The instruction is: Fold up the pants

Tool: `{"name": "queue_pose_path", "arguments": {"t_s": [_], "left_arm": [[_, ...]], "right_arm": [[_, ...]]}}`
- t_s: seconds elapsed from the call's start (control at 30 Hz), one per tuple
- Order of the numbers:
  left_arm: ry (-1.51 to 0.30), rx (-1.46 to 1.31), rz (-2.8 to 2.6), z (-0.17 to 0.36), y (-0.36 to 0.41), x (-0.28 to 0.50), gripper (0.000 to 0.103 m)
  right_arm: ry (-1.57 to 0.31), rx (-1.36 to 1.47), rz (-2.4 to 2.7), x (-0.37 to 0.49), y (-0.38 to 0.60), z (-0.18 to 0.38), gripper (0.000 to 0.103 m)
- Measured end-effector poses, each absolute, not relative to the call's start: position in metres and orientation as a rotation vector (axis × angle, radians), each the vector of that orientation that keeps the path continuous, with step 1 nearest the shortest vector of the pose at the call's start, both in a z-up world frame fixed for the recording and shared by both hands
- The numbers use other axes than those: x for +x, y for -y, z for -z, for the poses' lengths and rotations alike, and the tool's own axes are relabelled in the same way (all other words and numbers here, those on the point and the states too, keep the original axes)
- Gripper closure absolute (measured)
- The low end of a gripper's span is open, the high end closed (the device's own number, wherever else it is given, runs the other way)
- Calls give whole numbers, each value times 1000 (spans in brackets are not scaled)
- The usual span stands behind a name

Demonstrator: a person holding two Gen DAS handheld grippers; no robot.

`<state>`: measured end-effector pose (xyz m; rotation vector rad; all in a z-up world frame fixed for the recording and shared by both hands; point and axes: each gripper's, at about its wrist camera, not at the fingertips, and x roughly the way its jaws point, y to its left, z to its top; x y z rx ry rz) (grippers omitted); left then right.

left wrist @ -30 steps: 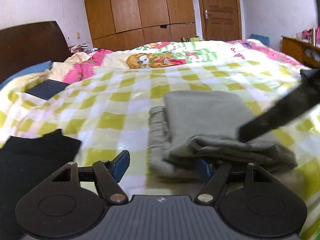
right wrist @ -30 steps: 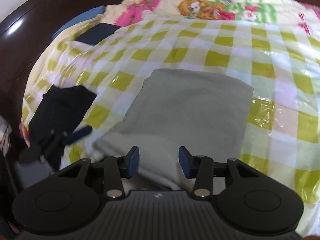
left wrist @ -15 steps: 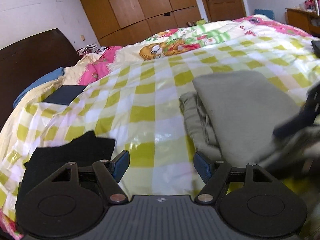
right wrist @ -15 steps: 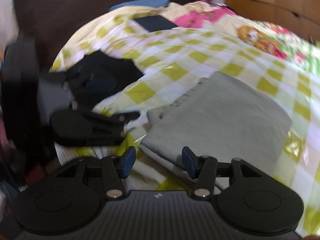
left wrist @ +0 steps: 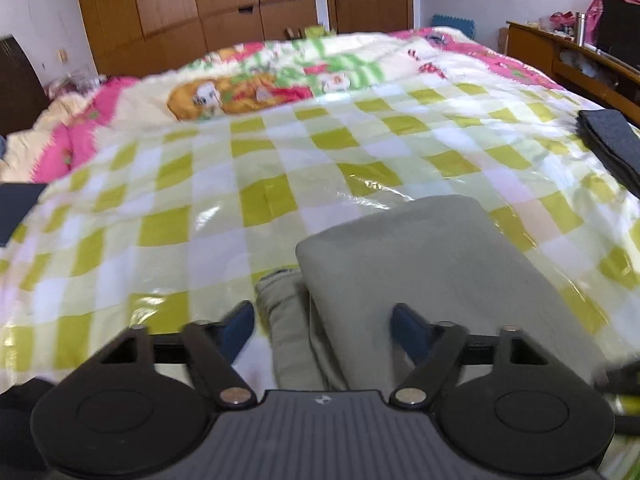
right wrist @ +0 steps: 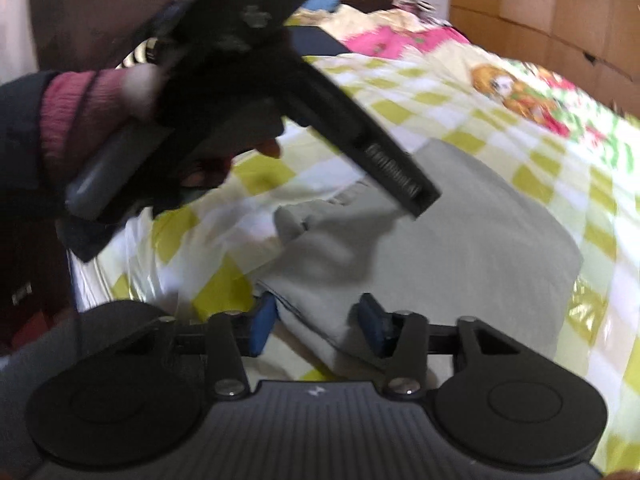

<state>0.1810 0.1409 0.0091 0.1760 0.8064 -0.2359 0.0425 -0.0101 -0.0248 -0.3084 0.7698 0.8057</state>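
The grey pants are seen lying folded into a thick rectangular bundle on the checked yellow-and-white bed cover, at the near edge of the bed. In the left wrist view the bundle fills the area from 3 to 6 o'clock, with a bunched part, probably the waistband, showing at its left edge towards 6 o'clock.

The left gripper is held over that near-left edge. Its jaws have just been closing, yet they are seen spread, with the blue pads on either side of the cloth and no pinch visible. The right gripper is held at the near corner of the pants, at about 6 o'clock in its own view. Its jaws have also just been closing and stand moderately apart, the corner of the fabric lying between the pads; whether the cloth is actually pressed cannot be told. The body of the left tool, held by a hand in a pink cuff, is seen from 9 to 12 o'clock in that view.

The pants are judged light, soft and limp, so that layers may slide on the glossy cover. All stacked layers are best taken together at the two near corners.
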Motion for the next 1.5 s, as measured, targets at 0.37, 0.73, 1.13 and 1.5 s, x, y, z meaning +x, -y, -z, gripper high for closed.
{"name": "queue_pose_path", "arguments": {"t_s": [0.37, 0.73, 1.13, 1.5], "left_arm": [[-907, 124, 268, -12, -140, 222, 78], [-906, 165, 277, -14, -133, 227, 80], [-905, 159, 283, -17, -134, 228, 80], [-853, 161, 312, -38, -139, 231, 81]], "right_arm": [[-807, -23, -802, 62, 51, 0, 89], [-770, -108, -778, 59, 40, -2, 86], [-611, -469, -730, 32, -25, 21, 67], [-754, 75, -713, 87, 46, -32, 99]]}}
